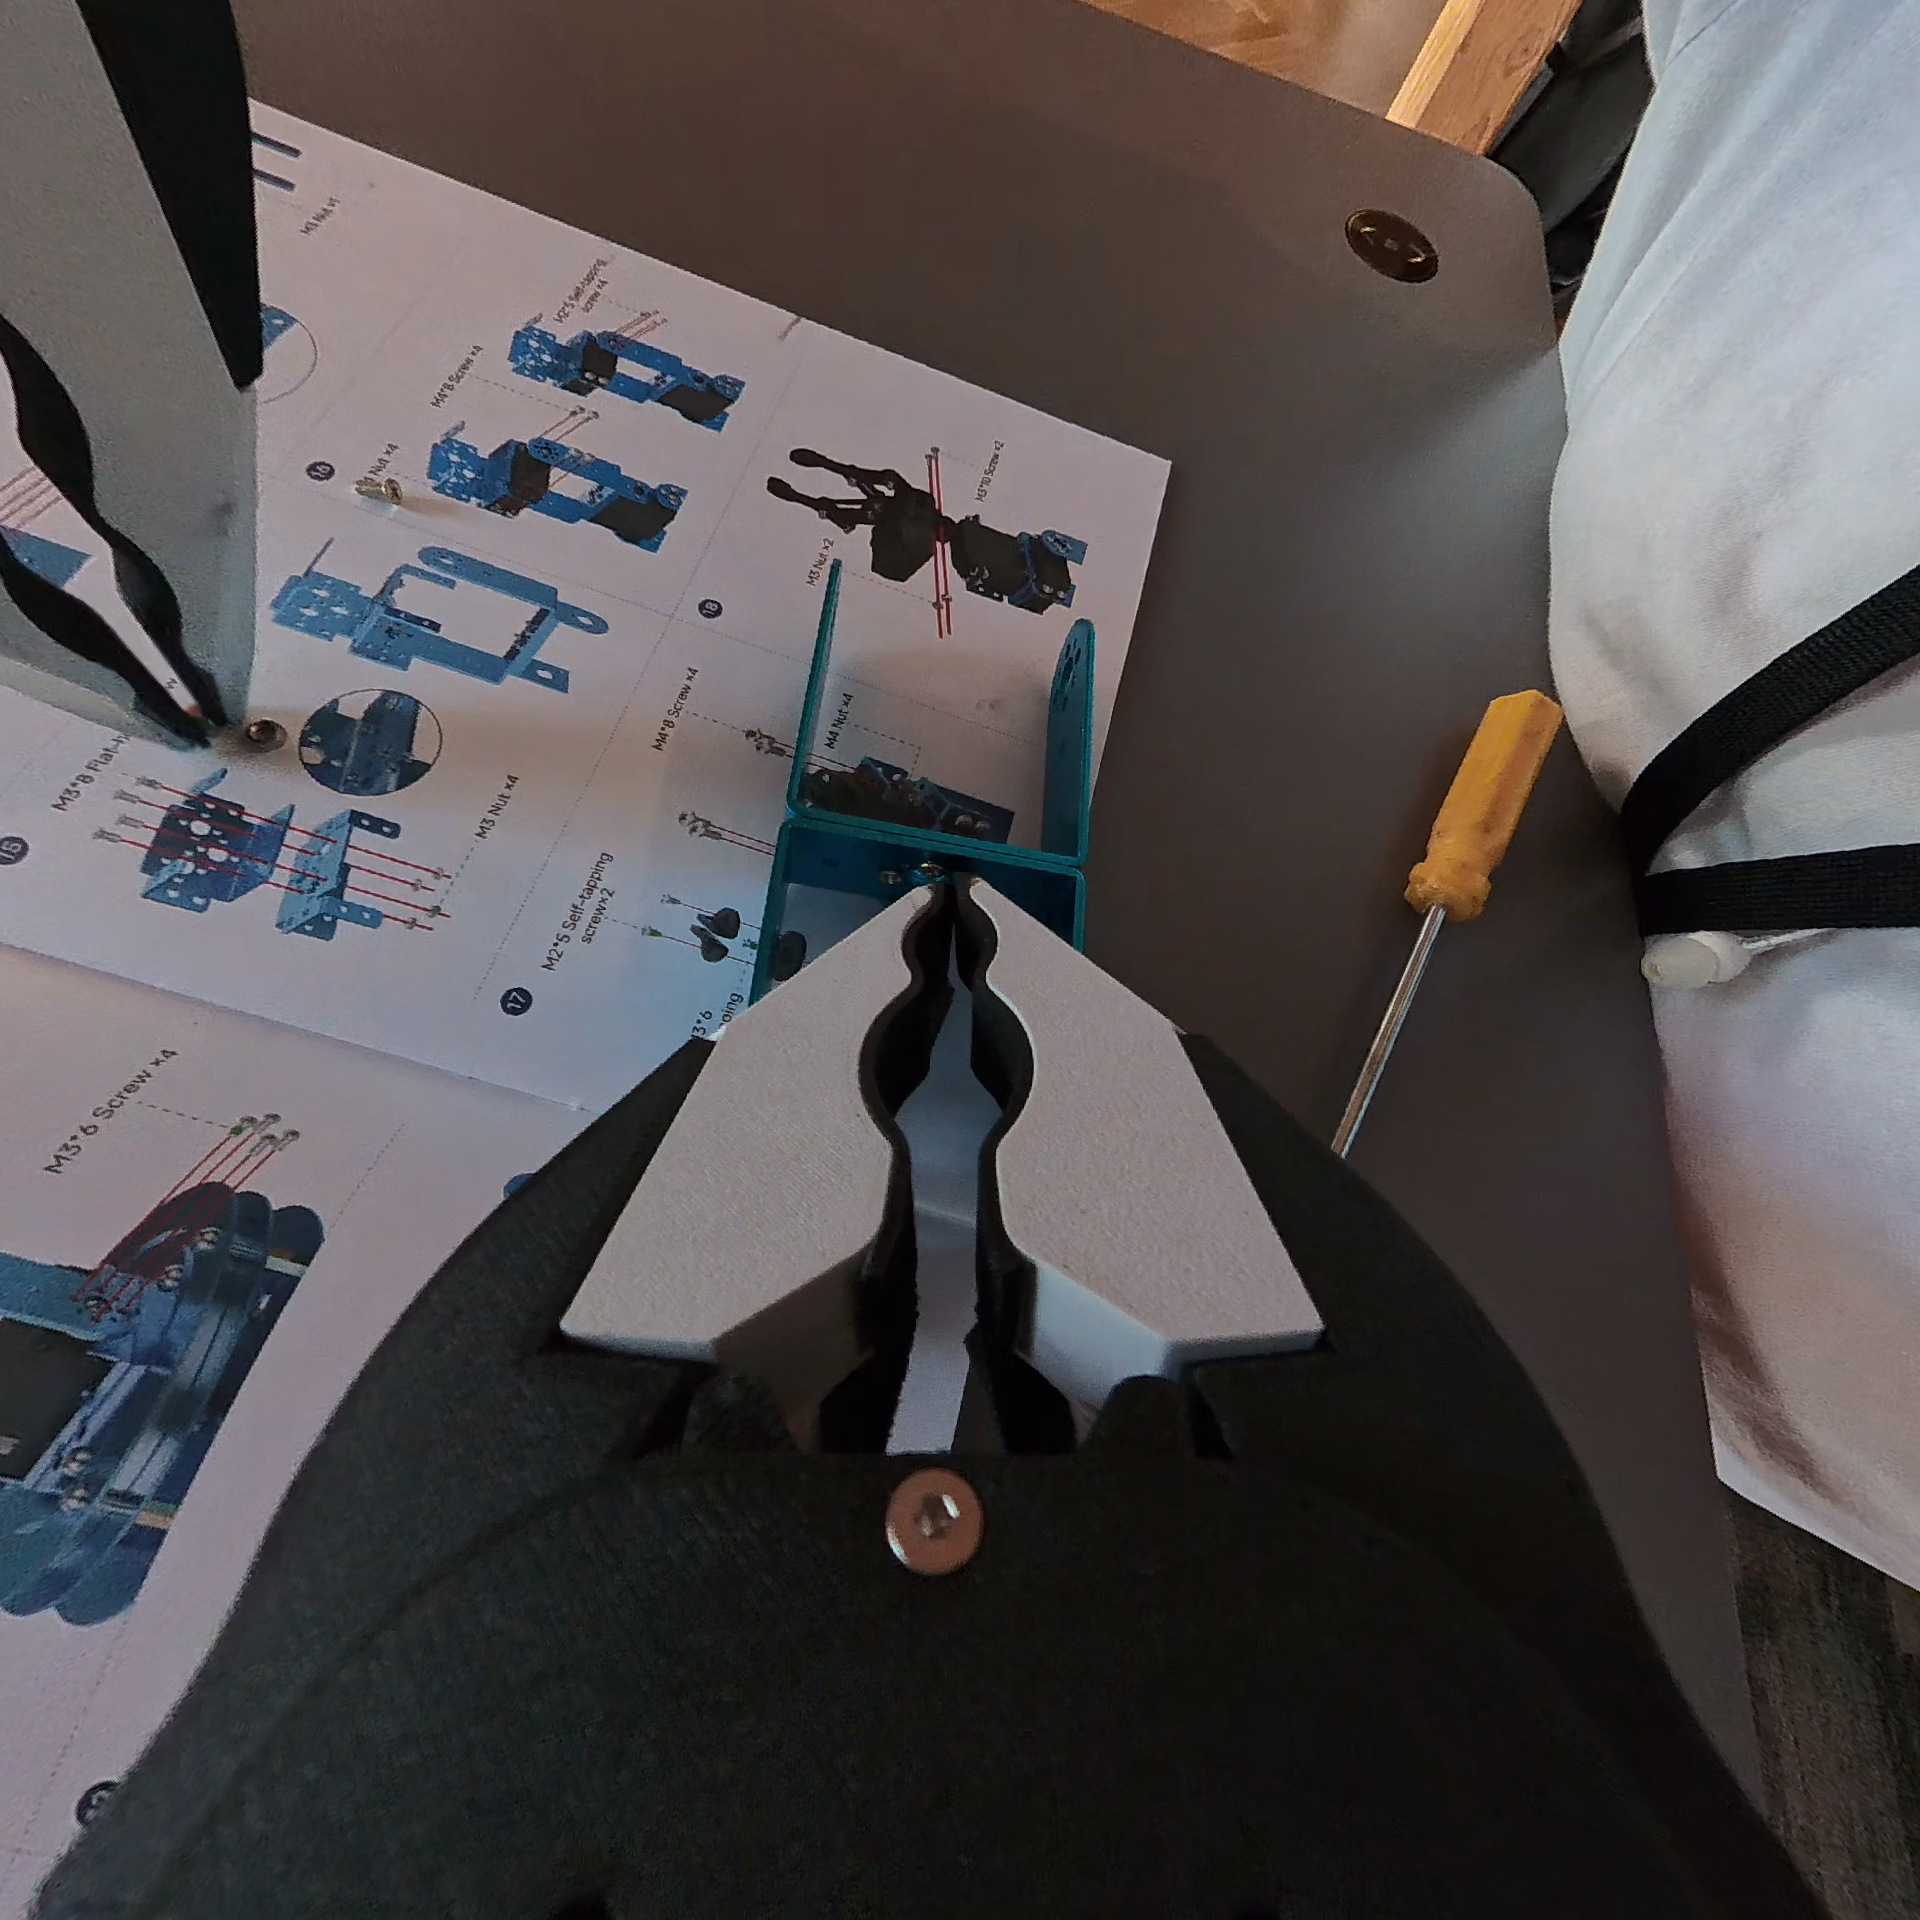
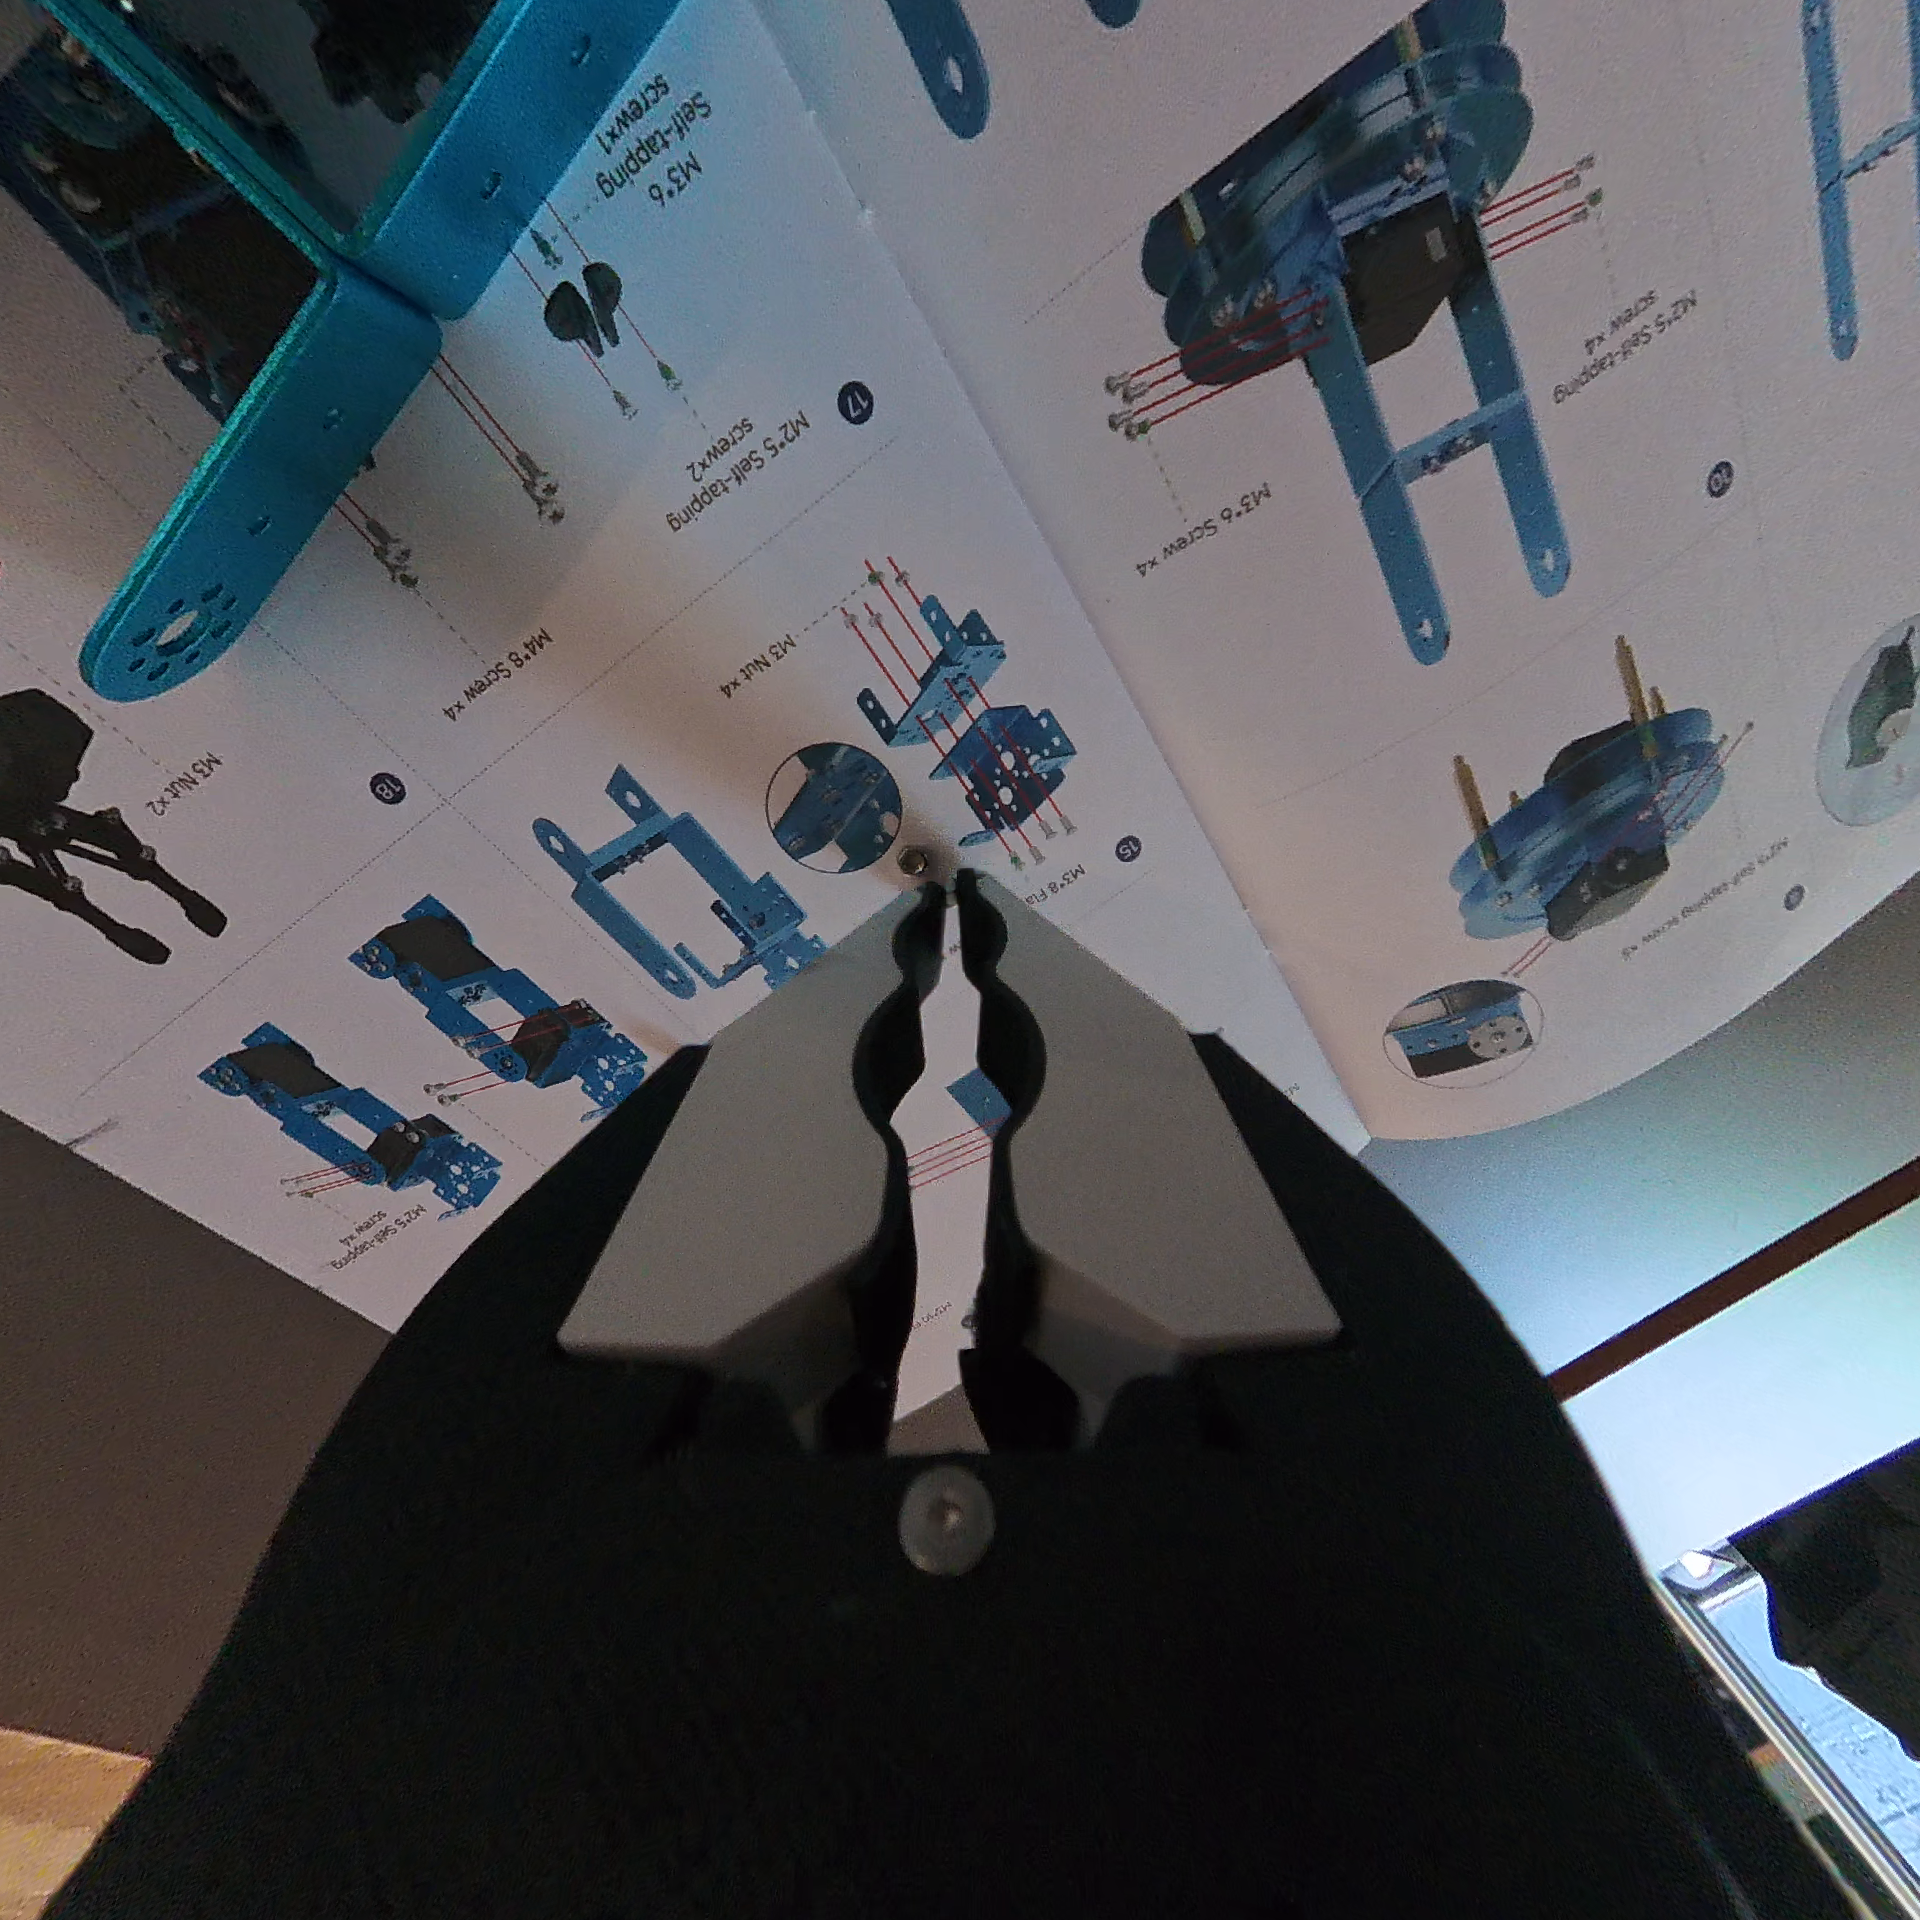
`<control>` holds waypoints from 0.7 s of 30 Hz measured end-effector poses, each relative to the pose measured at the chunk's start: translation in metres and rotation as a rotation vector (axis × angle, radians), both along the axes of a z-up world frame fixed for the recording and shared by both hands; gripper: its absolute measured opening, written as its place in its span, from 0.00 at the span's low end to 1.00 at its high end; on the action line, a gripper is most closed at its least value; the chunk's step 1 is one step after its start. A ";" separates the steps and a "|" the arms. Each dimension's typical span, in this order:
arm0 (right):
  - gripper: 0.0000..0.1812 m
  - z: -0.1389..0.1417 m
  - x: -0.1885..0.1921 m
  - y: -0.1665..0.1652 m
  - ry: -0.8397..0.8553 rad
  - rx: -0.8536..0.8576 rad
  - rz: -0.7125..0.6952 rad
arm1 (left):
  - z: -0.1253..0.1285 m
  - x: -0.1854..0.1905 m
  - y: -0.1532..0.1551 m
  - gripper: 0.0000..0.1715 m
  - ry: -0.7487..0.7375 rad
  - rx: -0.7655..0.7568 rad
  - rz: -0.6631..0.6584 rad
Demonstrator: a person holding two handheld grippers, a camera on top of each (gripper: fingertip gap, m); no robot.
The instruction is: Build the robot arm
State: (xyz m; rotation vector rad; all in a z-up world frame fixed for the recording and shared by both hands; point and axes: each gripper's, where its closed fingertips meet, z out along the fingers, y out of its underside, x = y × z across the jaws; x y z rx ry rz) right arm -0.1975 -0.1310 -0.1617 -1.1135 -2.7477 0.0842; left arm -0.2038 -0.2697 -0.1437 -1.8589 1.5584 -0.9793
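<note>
My left gripper (image 1: pixel 951 883) is shut, its tips pinching the near wall of a blue metal bracket (image 1: pixel 1070 748) that stands on a printed instruction sheet (image 1: pixel 582 748). Small screws (image 1: pixel 928 869) sit in that wall right at the tips. My right gripper (image 2: pixel 948 888) is shut, tips down on the sheet (image 2: pixel 1195 644). A small metal nut (image 2: pixel 912 860) lies just beyond its left tip, and I cannot tell if they touch. The right gripper also shows in the left wrist view (image 1: pixel 203 722), beside the nut (image 1: pixel 265 732). The bracket shows in the right wrist view (image 2: pixel 260 468) at upper left.
A loose screw (image 1: pixel 379 488) lies on the sheet farther back. A yellow-handled screwdriver (image 1: pixel 1475 821) lies on the grey table (image 1: pixel 1039 260) right of the bracket. A person in a white garment (image 1: pixel 1766 520) is at the table's right edge. A screen (image 2: pixel 1787 1662) is at lower right. My hands' fingertips stand some 15 cm from each other.
</note>
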 end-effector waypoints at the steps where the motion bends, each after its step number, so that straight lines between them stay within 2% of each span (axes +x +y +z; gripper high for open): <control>1: 0.01 0.000 0.001 0.001 0.002 0.003 -0.008 | 0.000 0.000 0.000 0.00 0.000 0.000 0.000; 5: 0.01 0.003 0.010 0.005 0.037 0.030 -0.117 | -0.001 -0.001 0.000 0.00 0.009 0.005 0.007; 8: 0.01 0.006 0.027 -0.024 0.145 -0.012 -0.233 | 0.000 -0.002 0.000 0.00 0.009 0.008 0.011; 12: 0.01 0.003 0.062 -0.046 0.246 0.181 -0.247 | 0.003 -0.001 0.000 0.00 -0.002 0.014 0.011; 15: 0.01 0.003 0.075 -0.055 0.322 0.255 -0.279 | 0.004 0.000 -0.002 0.00 -0.007 0.012 0.008; 19: 0.03 0.004 0.080 -0.069 0.352 0.231 -0.346 | 0.005 -0.002 -0.003 0.00 -0.010 0.012 0.012; 21: 0.08 0.007 0.079 -0.076 0.375 0.163 -0.385 | 0.005 -0.002 -0.003 0.00 -0.015 0.007 0.015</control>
